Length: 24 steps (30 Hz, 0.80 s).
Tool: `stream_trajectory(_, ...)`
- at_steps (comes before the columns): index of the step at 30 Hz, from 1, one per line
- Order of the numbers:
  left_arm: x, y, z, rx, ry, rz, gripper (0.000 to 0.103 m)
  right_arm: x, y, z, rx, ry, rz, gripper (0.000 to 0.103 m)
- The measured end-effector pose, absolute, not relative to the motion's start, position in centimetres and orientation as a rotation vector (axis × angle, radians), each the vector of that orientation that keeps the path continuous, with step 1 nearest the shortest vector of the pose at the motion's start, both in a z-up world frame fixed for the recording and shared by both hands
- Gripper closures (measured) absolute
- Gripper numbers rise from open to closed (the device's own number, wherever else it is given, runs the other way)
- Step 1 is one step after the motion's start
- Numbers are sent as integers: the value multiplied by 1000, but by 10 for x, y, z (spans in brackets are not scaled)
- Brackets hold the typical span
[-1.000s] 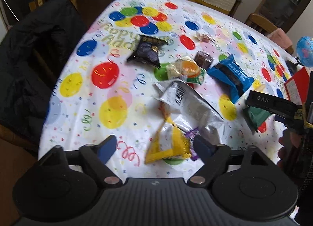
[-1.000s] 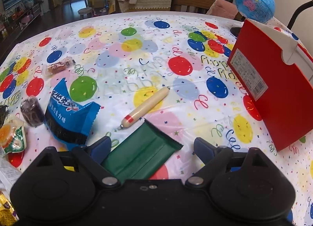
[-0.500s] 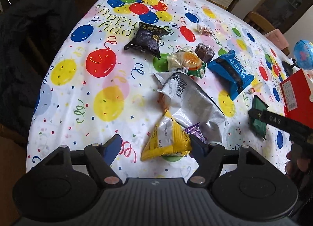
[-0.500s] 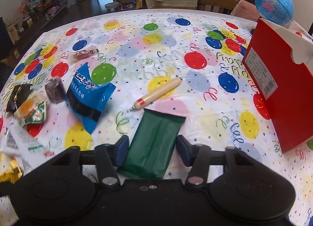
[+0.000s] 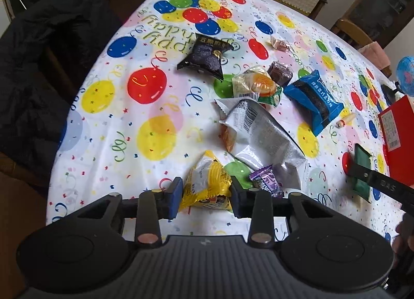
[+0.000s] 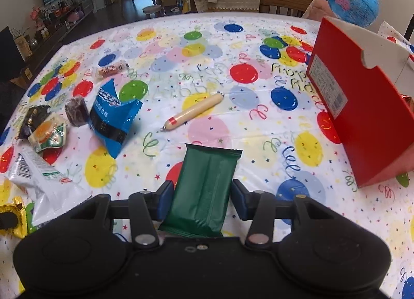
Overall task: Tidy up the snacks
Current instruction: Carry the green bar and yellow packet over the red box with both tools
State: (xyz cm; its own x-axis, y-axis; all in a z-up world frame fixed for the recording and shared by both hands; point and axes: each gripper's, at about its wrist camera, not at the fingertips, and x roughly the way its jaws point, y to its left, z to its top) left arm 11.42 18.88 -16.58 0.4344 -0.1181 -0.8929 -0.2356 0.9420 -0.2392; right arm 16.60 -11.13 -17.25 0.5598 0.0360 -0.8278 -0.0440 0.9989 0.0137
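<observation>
We hold two grippers low over the balloon-print tablecloth [image 6: 207, 48], each straddling a snack. Our right gripper [image 6: 199, 196] points toward twelve o'clock, its blue pads [image 6: 163, 198] closed around the lower half of a green packet [image 6: 203, 187]; the left pad touches the wrapper, while a sliver of cloth shows beside the right one, so we cannot tell whether the grip is firm. Our left gripper [image 5: 205, 199] also aims toward twelve o'clock, its jaws bracketing a yellow packet [image 5: 207, 186] with both fingers against the crinkled foil.

By size: the red box [image 6: 362, 118] stands upright at three o'clock of the right-wrist view, a white label on its side, a blue globe [image 6: 352, 0] behind it at one o'clock. A silver bag [image 5: 261, 138] lies flat and barcode-up at the centre of the left-wrist view. The blue packet [image 6: 113, 118] sits at ten o'clock of the green one, dark band across its middle. A black packet [image 5: 204, 57] rests at twelve o'clock in the left-wrist view, well apart from the grippers. The orange-and-green pouch [image 5: 261, 87] touches the silver bag's top edge. A tan sausage stick [image 6: 194, 111] lies diagonally just beyond the green packet. A purple candy wrapper [image 5: 266, 180] sits beside the left gripper's right finger
</observation>
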Motion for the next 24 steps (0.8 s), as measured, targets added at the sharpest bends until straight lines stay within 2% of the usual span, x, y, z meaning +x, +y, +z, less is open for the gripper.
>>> stream_trajectory(12, 104, 167, -114, -333, 1031, 101, 69, 139, -146, -118, 41, 884, 114, 56)
stream_trajectory(24, 108, 82, -49, -282, 927, -29, 69, 124, -217, -54, 61, 771, 124, 56)
